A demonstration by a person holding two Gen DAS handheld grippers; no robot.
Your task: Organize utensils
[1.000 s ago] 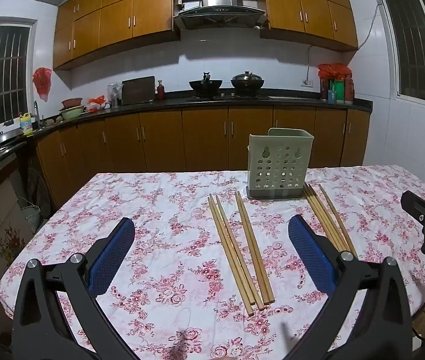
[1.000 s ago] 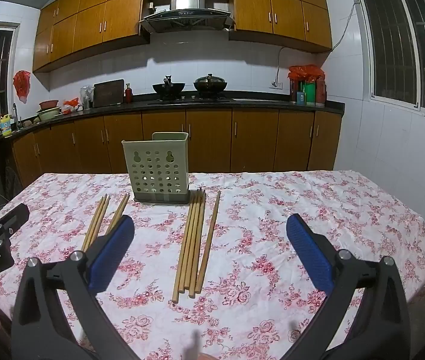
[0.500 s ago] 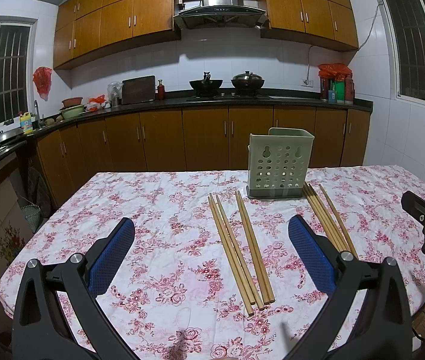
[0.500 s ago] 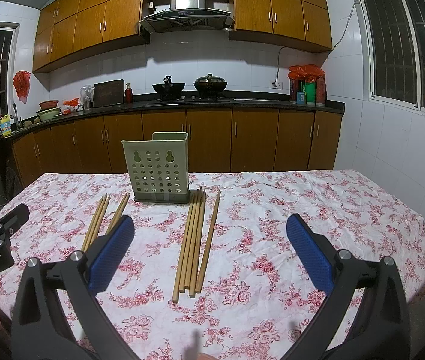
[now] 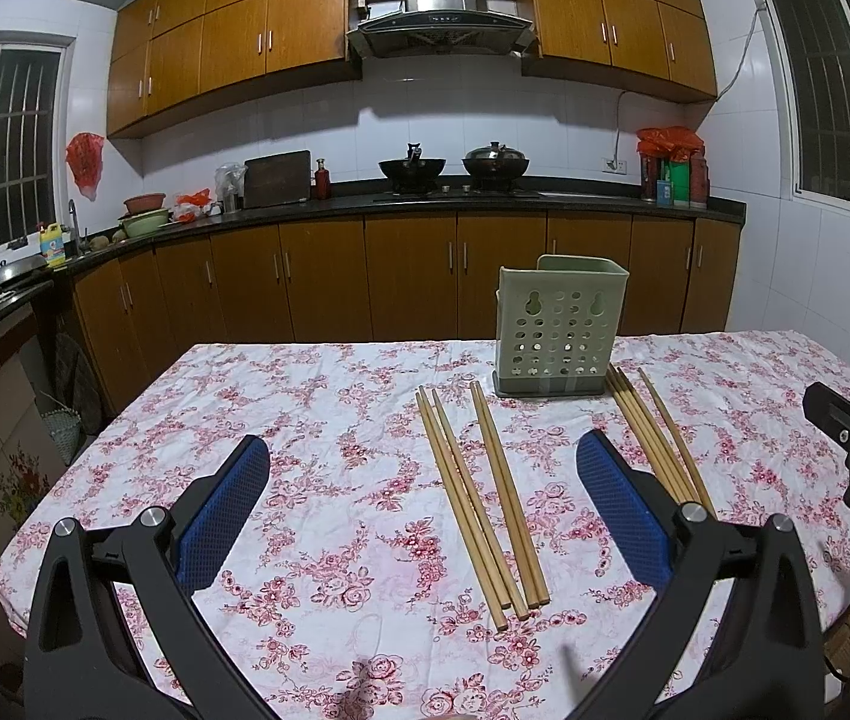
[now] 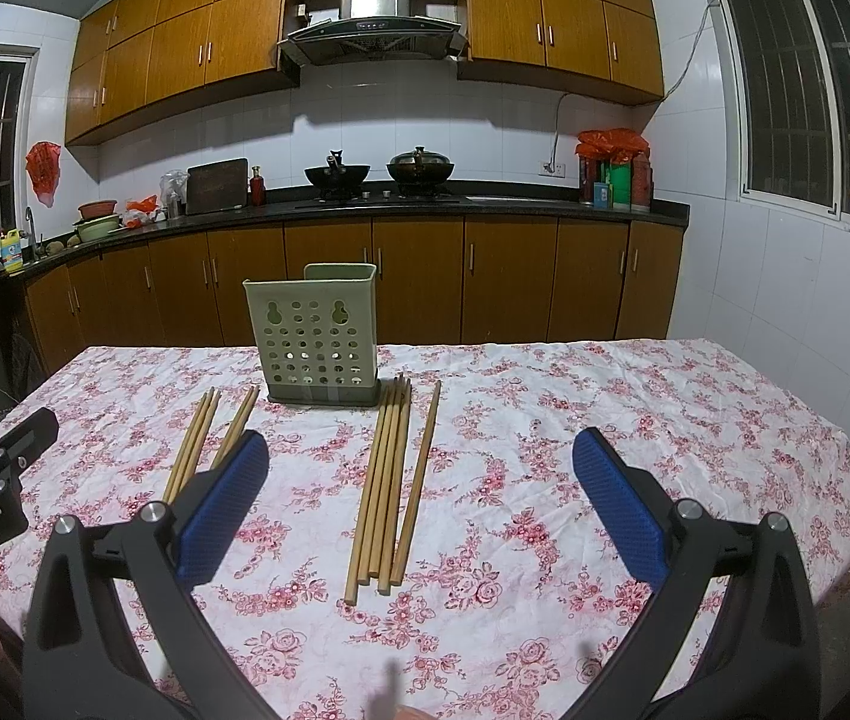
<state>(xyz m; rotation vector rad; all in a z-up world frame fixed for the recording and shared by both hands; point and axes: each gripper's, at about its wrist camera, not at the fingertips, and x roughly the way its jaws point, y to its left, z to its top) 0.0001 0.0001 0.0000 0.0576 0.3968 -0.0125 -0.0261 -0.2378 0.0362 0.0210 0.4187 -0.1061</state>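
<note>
Hovering low over the near edge of the bench (image 5: 317, 396), the left tool (image 5: 422, 498) points forward with its two blue-padded fingers (image 5: 224, 519) spread wide and nothing between them; it is released and touches no object. The right tool (image 6: 422, 498) is held in the same pose beside it, level and facing the far side of the bench, its blue pads (image 6: 616, 510) also spread apart and gripping nothing. Each tool shows at the edge of the other's view: the right one at the right border of the left camera, the left one at the left border of the right camera. A flowered cloth (image 6: 634, 420) covers the bench. Toward its far side stands a pale green holder (image 5: 556, 330) with rows of round holes in its front wall, upright on a darker base; what lies inside cannot be made out from this low angle, and nothing sticks out above its rim. Two groups of wooden chopsticks lie flat on the cloth in front of it, running from near its base toward the tools. The left chopsticks (image 5: 478, 498) lie ahead of the left tool, between its fingers in that view, a little left of the holder. The right chopsticks (image 6: 392, 480) start just beside the holder's right corner and lie between the right tool's fingers in its view. The two groups are apart from each other.
</note>
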